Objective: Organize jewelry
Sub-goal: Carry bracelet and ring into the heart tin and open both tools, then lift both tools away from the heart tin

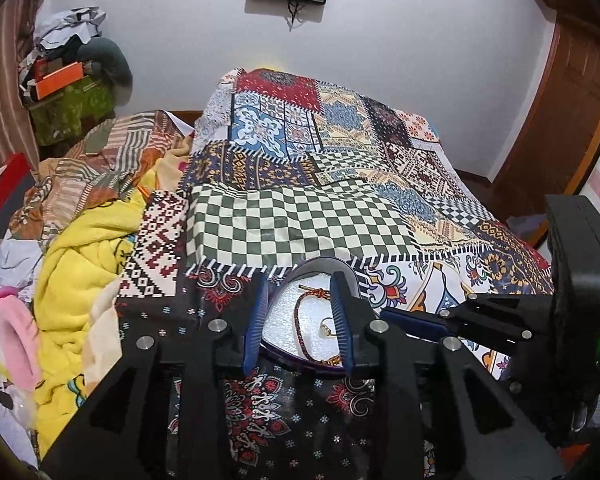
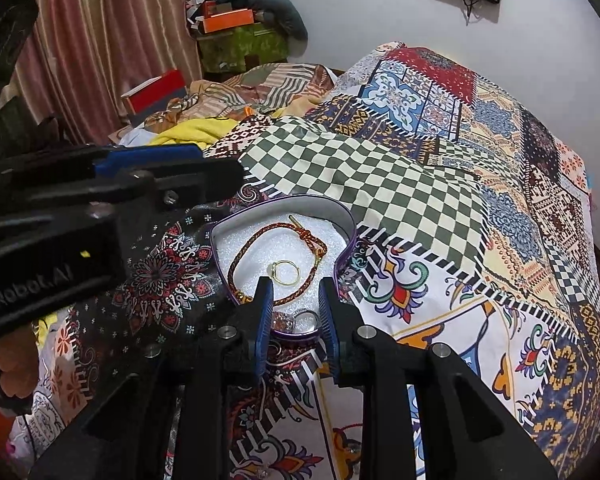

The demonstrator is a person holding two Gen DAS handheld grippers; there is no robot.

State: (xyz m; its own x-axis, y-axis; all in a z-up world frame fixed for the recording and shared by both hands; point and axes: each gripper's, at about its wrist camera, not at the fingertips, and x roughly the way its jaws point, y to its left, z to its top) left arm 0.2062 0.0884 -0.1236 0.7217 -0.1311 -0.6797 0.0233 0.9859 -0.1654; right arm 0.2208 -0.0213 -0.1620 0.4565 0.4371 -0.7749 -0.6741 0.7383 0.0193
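A heart-shaped purple jewelry box sits open on a bed with a patchwork cover, toward the bed's near edge. On its white lining lie a braided red-and-gold bracelet and, inside the bracelet's loop, a gold ring. The left tool hovers over the box with its blue-padded fingers apart, gripping nothing; its right finger covers part of the bracelet. The right tool stands at the box's near rim, fingers likewise apart and empty. Between them the right wrist view shows further small items in the box, one sparkly and one a silvery ring shape, too hidden to identify; the left wrist view does not show these. A heap of yellow blanket and other cloth crowds the bed's left side. A cluttered green box stands at the far left corner by the curtain.
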